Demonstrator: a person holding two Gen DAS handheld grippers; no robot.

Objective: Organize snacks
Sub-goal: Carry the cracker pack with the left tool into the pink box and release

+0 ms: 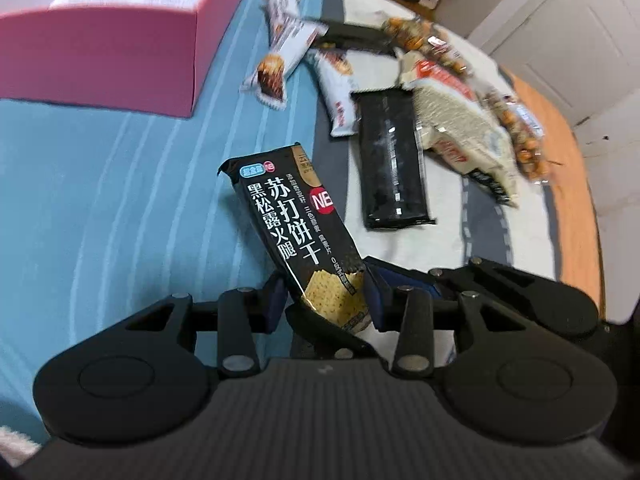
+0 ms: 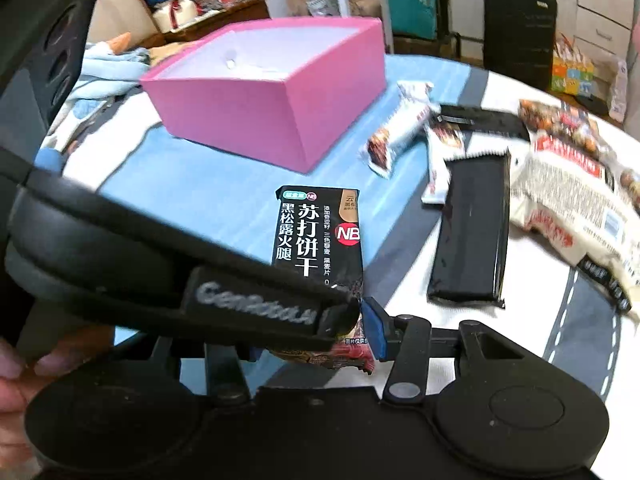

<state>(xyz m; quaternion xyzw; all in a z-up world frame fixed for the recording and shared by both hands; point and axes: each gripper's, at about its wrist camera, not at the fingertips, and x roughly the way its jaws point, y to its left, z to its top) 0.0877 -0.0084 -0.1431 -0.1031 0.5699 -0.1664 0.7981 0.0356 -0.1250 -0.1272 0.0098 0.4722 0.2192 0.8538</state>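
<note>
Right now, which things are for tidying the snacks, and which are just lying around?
For the job: black cracker packet, held by both grippers; pink box; white snack bars; flat black packet; peanut bags.

Just lying about: black suitcase, blue cloth.

Both hand-held grippers tilt downward — left hand-held gripper (image 1: 326, 300) and right hand-held gripper (image 2: 316, 336) nearly closed.

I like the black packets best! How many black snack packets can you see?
3: one cracker packet clamped in both grippers, one plain black packet lying flat beside the pile, one black packet half buried behind the white bars. More may hide underneath.
</note>
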